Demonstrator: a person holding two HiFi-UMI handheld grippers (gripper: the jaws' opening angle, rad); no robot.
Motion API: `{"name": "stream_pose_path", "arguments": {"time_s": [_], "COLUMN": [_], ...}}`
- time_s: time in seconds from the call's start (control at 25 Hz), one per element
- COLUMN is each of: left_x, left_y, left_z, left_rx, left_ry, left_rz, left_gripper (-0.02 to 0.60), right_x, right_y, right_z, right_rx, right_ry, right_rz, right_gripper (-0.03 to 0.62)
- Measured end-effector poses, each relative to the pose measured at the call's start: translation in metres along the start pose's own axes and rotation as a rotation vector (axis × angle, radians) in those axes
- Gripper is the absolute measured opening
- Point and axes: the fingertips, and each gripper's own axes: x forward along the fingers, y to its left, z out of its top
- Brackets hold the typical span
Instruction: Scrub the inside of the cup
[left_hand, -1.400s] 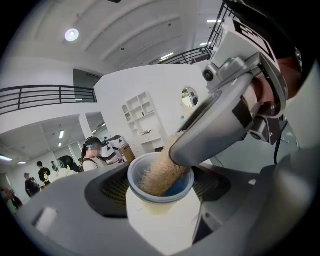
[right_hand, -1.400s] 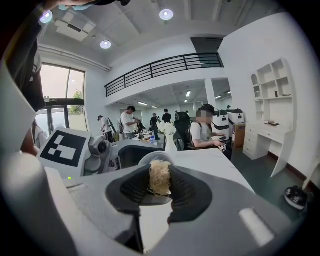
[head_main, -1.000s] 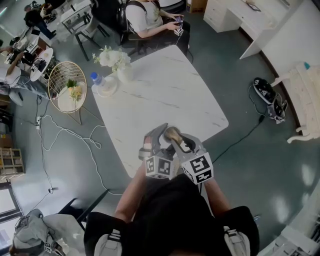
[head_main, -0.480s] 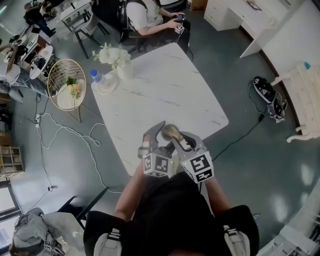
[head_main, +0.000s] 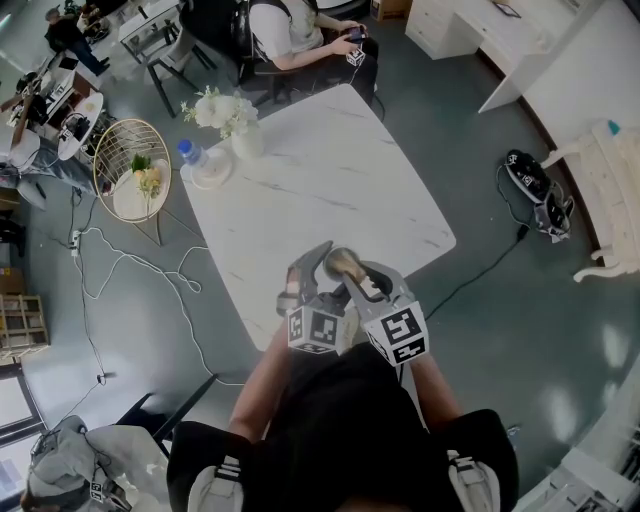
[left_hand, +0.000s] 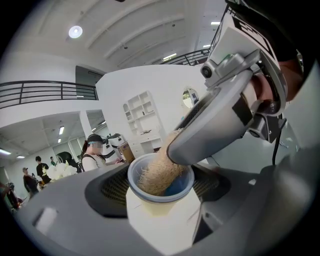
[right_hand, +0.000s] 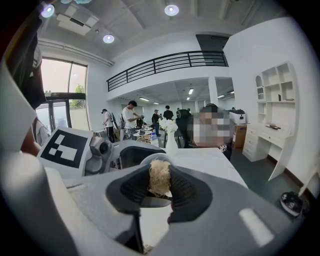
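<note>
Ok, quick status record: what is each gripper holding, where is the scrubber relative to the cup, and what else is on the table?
left gripper: closed on the cup
right gripper: closed on the scrubber
scrubber position: pushed into the cup's mouth
table: vase of flowers and water bottle at far corner
</note>
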Motion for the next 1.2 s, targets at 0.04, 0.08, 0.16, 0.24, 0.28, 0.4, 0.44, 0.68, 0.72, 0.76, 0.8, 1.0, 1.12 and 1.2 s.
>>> {"name": "stream_pose_path", "arguments": {"time_s": [0.04, 0.08, 0.16, 0.24, 0.28, 0.4, 0.44, 0.68, 0.72, 0.76, 0.8, 1.0, 1.12, 1.2], "left_x": [0.0, 0.0, 0.001, 0.001, 0.001, 0.0, 0.0, -0.001, -0.001, -0.002, -0.002, -0.001, 0.0, 0.001], "left_y": [0.0, 0.0, 0.0, 0.0, 0.0, 0.003, 0.004, 0.003, 0.003, 0.003, 0.003, 0.001, -0.003, -0.005], "left_z": [0.001, 0.001, 0.001, 0.002, 0.002, 0.001, 0.0, 0.0, 0.0, -0.001, -0.001, -0.003, -0.003, -0.001], "left_rx": [0.0, -0.001, -0.002, -0.002, -0.004, -0.018, -0.022, -0.018, -0.018, -0.018, -0.017, -0.021, -0.027, -0.022], "left_ry": [0.0, -0.001, -0.002, -0.004, -0.004, -0.004, -0.004, -0.002, -0.001, -0.001, 0.0, 0.001, -0.002, -0.002], "left_rz": [0.001, 0.001, 0.003, 0.006, 0.009, 0.014, 0.014, 0.019, 0.019, 0.019, 0.018, 0.011, 0.007, 0.004], "left_gripper": [0.387, 0.387, 0.387, 0.387, 0.387, 0.387, 0.387, 0.387, 0.387, 0.387, 0.387, 0.387, 0.387, 0.387], "right_x": [0.0, 0.0, -0.001, -0.001, -0.001, -0.001, -0.001, -0.002, -0.002, -0.002, -0.001, 0.0, 0.0, 0.0], "right_y": [0.001, 0.002, 0.003, 0.004, 0.005, 0.008, 0.008, 0.008, 0.008, 0.007, 0.006, -0.004, -0.004, -0.002], "right_z": [0.001, 0.002, 0.001, 0.0, 0.0, -0.002, -0.003, -0.004, -0.004, -0.004, -0.004, -0.002, -0.003, -0.002], "right_rx": [0.0, -0.001, -0.006, -0.01, -0.012, -0.017, -0.017, -0.015, -0.013, -0.011, -0.01, -0.009, -0.011, -0.011], "right_ry": [-0.002, -0.003, -0.001, 0.005, 0.005, 0.008, 0.012, 0.022, 0.024, 0.023, 0.022, 0.017, 0.018, 0.017], "right_rz": [0.003, 0.006, 0.011, 0.018, 0.022, 0.032, 0.033, 0.034, 0.033, 0.031, 0.027, 0.002, 0.003, 0.008], "right_gripper": [0.107, 0.107, 0.107, 0.107, 0.107, 0.107, 0.107, 0.107, 0.107, 0.107, 0.107, 0.107, 0.107, 0.107]}}
